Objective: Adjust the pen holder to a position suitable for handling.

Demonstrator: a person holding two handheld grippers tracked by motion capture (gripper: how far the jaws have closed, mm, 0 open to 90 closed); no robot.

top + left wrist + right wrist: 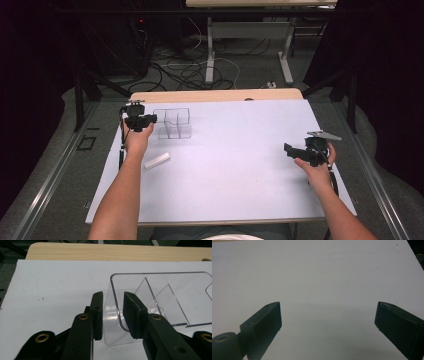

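**Inspector A:** Fingers (98,312) of our left gripper (113,315) straddle the near wall of the clear divided tray (160,287), one outside it and one inside. We see a narrow gap on each side of the plastic, so we cannot record a firm clamp.

**Inspector B:** Agreed. In the high view our left gripper (140,120) sits at the tray's (173,123) left end, touching or just beside it. The tray stands upright on the white sheet (235,165) covering the desk (215,95), towards the far left of it.

**Inspector A:** Our right gripper (328,322) has its fingers (263,323) wide apart, with bare white sheet between them and nothing held.

**Inspector B:** We place our right gripper (305,151) near the right edge of the desk, well apart from the tray, pointing leftwards.

**Inspector A:** We also note a small white block (157,160) lying flat on the sheet, just beside our left forearm (125,195) and nearer to us than the tray.
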